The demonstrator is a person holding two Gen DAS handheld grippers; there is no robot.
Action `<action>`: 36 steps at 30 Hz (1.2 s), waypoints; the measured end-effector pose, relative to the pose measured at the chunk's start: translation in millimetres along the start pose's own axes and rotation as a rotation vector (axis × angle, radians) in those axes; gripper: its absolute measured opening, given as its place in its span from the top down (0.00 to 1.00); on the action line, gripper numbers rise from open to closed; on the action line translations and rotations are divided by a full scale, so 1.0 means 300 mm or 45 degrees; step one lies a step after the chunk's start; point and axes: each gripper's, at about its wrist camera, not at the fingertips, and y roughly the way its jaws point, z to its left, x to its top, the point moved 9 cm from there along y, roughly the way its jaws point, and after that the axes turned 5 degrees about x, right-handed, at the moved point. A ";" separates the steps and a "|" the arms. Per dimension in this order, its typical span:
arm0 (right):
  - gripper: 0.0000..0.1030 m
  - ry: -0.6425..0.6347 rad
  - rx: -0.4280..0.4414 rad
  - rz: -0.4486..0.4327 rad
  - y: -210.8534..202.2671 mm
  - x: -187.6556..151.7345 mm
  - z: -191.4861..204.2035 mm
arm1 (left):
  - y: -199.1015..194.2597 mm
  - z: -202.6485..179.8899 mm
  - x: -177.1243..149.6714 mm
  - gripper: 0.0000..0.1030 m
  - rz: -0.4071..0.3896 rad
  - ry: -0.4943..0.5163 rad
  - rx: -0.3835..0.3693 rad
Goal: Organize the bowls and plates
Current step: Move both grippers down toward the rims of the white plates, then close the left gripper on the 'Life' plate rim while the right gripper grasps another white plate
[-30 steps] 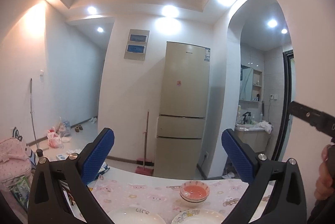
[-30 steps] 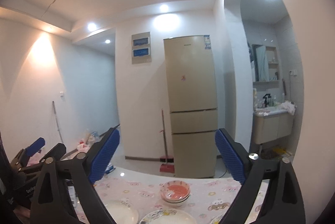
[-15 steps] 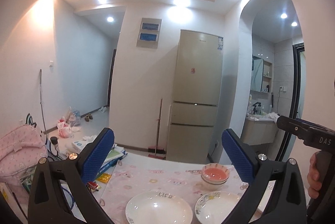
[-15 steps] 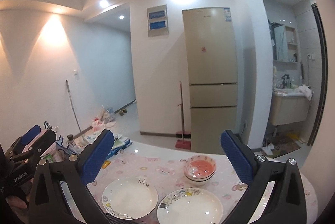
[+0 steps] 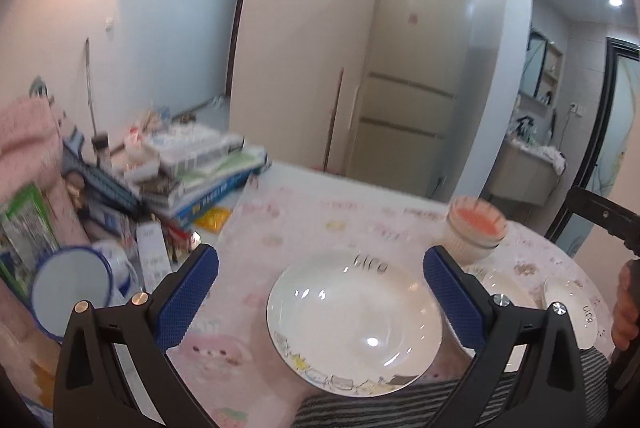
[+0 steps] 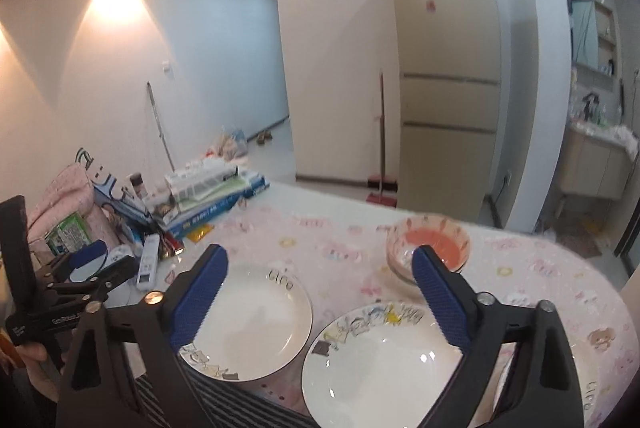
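I am reaching for the dishes, nothing lifted yet. My left tool (image 5: 320, 292) is hanging wide over the plain plate (image 5: 354, 316) at the near edge of the tabletop (image 5: 304, 220), pads clear of it. My right tool (image 6: 320, 292) is closing from wide, empty, above the cartoon-rimmed plate (image 6: 380, 360) just beside the plain one; the stacked pink bowls (image 6: 428, 244) sit behind, toward the far right edge. Next, I judge, each tool must drop to a rim and pinch it. "life" seems written on the plain plate; my left tool's handle reads roughly "GeniRobot".
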 end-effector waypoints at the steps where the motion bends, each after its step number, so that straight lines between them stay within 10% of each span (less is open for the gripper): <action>1: 0.10 0.025 0.034 0.032 0.039 -0.016 -0.006 | 0.030 0.007 -0.018 0.01 0.040 -0.018 -0.009; 10: 0.22 0.135 0.124 0.302 0.340 -0.165 -0.027 | 0.230 0.101 -0.163 0.01 0.295 -0.179 0.083; 18: 0.65 0.172 0.142 0.490 0.538 -0.316 -0.042 | 0.317 0.131 -0.252 0.04 0.384 -0.231 0.038; 28: 0.79 0.182 0.170 0.554 0.616 -0.388 -0.047 | 0.345 0.190 -0.334 0.60 0.476 -0.392 0.070; 36: 0.81 0.208 0.193 0.583 0.641 -0.412 -0.052 | 0.369 0.176 -0.373 0.76 0.543 -0.404 0.014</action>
